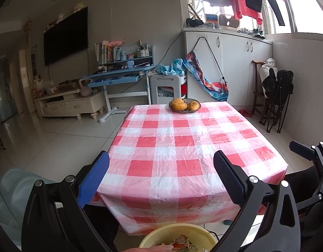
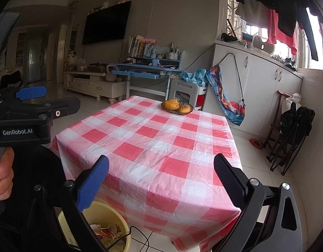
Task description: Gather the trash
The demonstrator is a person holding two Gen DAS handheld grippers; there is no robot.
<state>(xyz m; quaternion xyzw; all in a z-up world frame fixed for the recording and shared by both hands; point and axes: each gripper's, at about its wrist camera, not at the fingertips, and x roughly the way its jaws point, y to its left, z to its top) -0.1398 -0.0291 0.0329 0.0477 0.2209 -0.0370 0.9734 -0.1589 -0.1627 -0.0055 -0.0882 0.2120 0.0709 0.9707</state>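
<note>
A yellow bin stands on the floor below the table's near edge and holds crumpled wrappers; its rim also shows at the bottom of the left wrist view. My left gripper hangs open above the bin, with nothing between its fingers. My right gripper is open and empty too, over the table's near corner. The table with the red and white checked cloth carries only a basket of mangoes at its far end. No loose trash shows on the cloth.
A dark cable runs across the floor beside the bin. A hand holds the left gripper's body. A white cabinet, folded chairs and a blue desk ring the table. Tiled floor lies to the left.
</note>
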